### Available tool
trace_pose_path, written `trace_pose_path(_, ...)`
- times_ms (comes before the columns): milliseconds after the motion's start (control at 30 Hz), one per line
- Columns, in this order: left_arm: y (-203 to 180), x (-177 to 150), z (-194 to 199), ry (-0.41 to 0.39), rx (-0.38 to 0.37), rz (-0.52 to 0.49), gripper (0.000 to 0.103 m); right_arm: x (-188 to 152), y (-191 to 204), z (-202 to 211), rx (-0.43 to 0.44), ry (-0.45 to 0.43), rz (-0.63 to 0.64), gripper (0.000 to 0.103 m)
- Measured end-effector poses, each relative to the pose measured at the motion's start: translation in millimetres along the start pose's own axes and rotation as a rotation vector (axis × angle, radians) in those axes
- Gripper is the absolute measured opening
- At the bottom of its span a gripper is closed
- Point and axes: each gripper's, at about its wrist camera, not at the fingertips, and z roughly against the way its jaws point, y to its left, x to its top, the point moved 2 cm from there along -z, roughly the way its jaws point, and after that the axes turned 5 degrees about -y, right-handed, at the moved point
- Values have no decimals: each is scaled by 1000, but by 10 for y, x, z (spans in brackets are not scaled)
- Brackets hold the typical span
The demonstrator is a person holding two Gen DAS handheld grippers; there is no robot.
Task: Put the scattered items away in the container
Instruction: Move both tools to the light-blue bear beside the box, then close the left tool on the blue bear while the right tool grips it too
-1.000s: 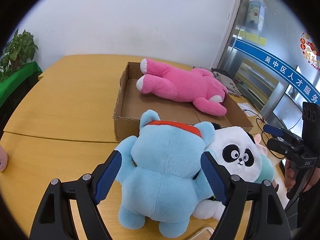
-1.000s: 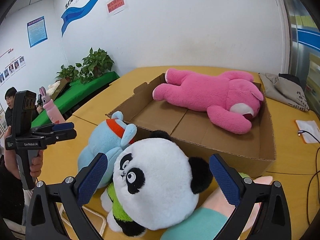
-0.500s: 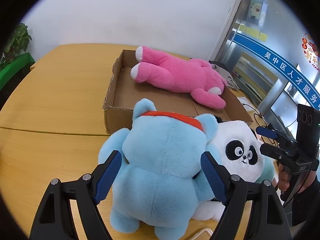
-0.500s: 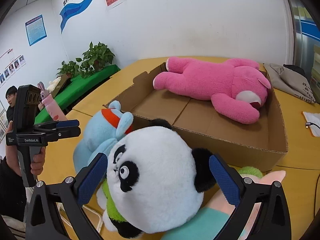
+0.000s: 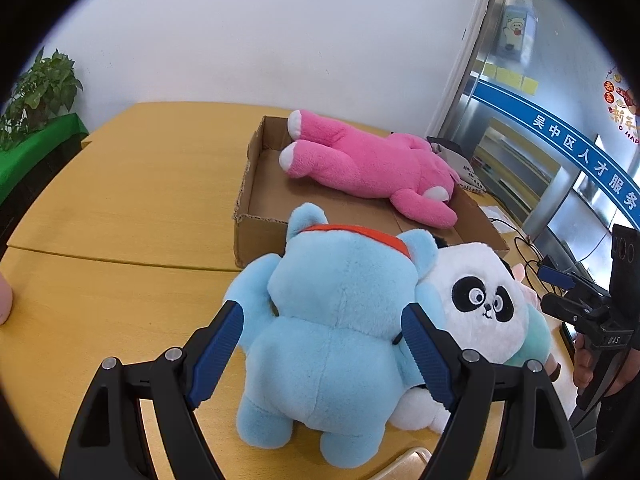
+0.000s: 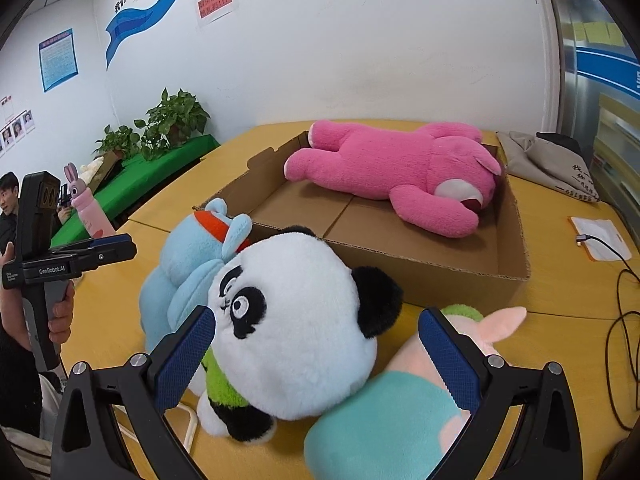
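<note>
Straddling the blue plush [image 5: 332, 320], the left gripper [image 5: 322, 344] has its jaws apart, pads beside the toy's flanks, not squeezing. The right gripper [image 6: 316, 354] likewise gapes around the panda plush [image 6: 296, 328], which lies against a teal-and-pink plush [image 6: 404, 412]. Beyond them, the cardboard box [image 5: 256, 236] holds 1 pink bear [image 5: 372, 172] at its far side. Grasping is the step in hand; next, each claw must close, then lift over the near wall.

Your left gripper [image 5: 322, 344] and right gripper [image 6: 316, 354] share one build: black angular frames with silver screws, ribbed blue pads [image 6: 185, 356] on the fingers, white "GenRobot.AI" lettering on one side, bare-skinned hand [image 5: 585, 364] at the handle.
</note>
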Motion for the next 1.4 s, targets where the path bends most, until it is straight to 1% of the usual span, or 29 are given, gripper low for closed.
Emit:
trace_pose_path(67, 9, -3, -21, 7, -2, 3, 81, -9, 15, 22, 3, -1, -5, 103)
trace_pose_path(167, 30, 16, -53, 17, -18, 6, 81, 5, 95, 12, 33, 6, -2, 103)
trace_pose_path(267, 71, 37, -134, 38, -30, -2, 81, 19, 297, -52, 93, 20, 10, 103)
trace_pose_path(333, 111, 59, -211, 53, -36, -13, 81, 5, 524, -138, 164, 38, 13, 103)
trace_pose_path(433, 208, 122, -384, 86, -93, -4, 81, -56, 899, -309, 264, 67, 8, 103)
trace_pose_path(533, 266, 157, -623, 136, -159, -31, 81, -151, 1208, -534, 352, 107, -54, 103)
trace_pose_path(600, 299, 180, -762, 163, -250, -31, 81, -230, 1377, -739, 421, 141, -116, 103)
trace_pose_path(633, 309, 189, -820, 175, -291, -28, 81, -255, 1416, -827, 425, 147, -134, 103)
trace_pose_path(700, 335, 189, -936, 205, -349, -19, 81, -300, 1424, -1033, 387, 150, -181, 101)
trace_pose_path(733, 344, 176, -981, 222, -362, -13, 81, -303, 1396, -1088, 362, 146, -197, 101)
trace_pose_path(800, 320, 138, -1017, 236, -343, -27, 81, -292, 1333, -1129, 298, 140, -191, 90)
trace_pose_path(833, 288, 112, -1017, 239, -327, -48, 81, -291, 1298, -1127, 274, 141, -183, 87)
trace_pose_path(900, 238, 65, -1000, 240, -316, -73, 81, -317, 1169, -1110, 246, 146, -190, 71)
trace_pose_path(967, 221, 19, -980, 241, -317, -70, 80, -348, 1055, -1082, 247, 151, -198, 64)
trace_pose_path(1000, 218, 5, -974, 241, -317, -66, 80, -353, 1036, -1073, 246, 154, -198, 64)
trace_pose_path(1033, 216, -3, -969, 239, -316, -62, 79, -342, 1034, -1071, 244, 159, -196, 64)
trace_pose_path(1067, 217, -6, -966, 238, -314, -58, 78, -327, 1055, -1087, 241, 168, -186, 67)
trace_pose_path(1100, 219, -8, -966, 238, -312, -53, 77, -308, 1115, -1121, 237, 183, -165, 78)
trace_pose_path(1133, 222, -7, -965, 238, -313, -49, 77, -285, 1194, -1160, 245, 197, -136, 86)
trace_pose_path(1167, 232, -5, -960, 240, -314, -46, 76, -271, 1290, -1194, 254, 210, -101, 100)
trace_pose_path(1200, 243, -4, -955, 242, -316, -44, 74, -267, 1386, -1230, 245, 222, -62, 103)
trace_pose_path(1300, 288, -7, -956, 259, -307, -20, 70, -290, 1583, -1349, 148, 233, 79, 103)
trace_pose_path(1400, 342, -4, -982, 280, -295, 14, 68, -299, 1615, -1440, 91, 216, 134, 103)
